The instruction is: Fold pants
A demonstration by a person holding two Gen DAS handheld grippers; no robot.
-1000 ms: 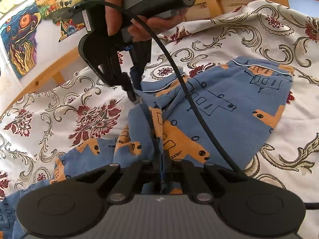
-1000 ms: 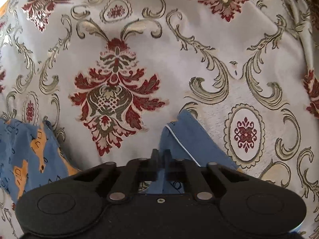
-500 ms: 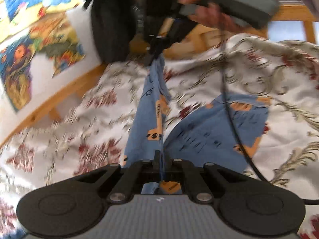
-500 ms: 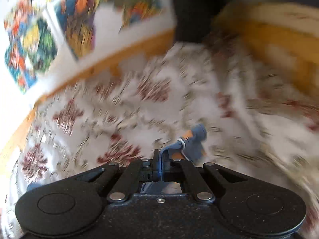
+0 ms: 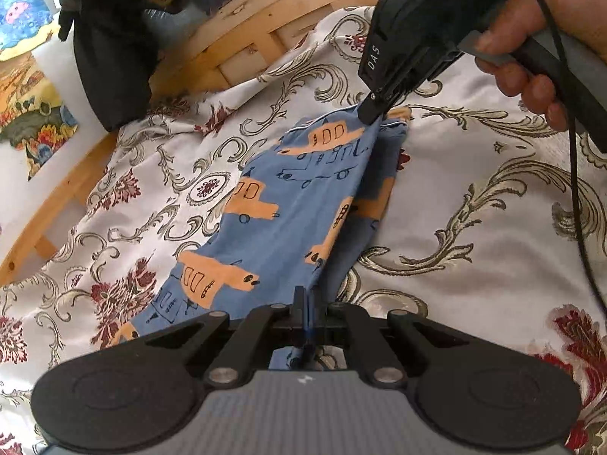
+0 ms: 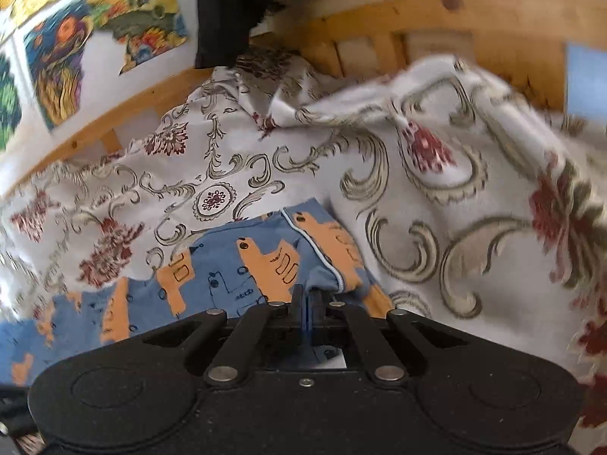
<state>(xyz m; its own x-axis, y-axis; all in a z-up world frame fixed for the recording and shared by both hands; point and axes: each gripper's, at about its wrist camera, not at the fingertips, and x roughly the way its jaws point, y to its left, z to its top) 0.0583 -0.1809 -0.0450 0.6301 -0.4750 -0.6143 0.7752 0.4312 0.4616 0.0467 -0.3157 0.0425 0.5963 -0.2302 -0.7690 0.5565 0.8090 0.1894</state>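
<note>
Both sets of jaws clamped on 1 edge of the pants, left gripper at the near end, right gripper toward the headboard, long axis running between the 2, cloth draped on the bedspread.

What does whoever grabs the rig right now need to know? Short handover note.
Left gripper: shut on the pants, near end.
Right gripper: shut on the far end, by the white-piped edge.
Pants: stretched between both grippers over the patterned bedspread, one leg laid over the other.
Done: lengthwise fold appears made.
Left: probably lay flat, fold end to end, release.
</note>
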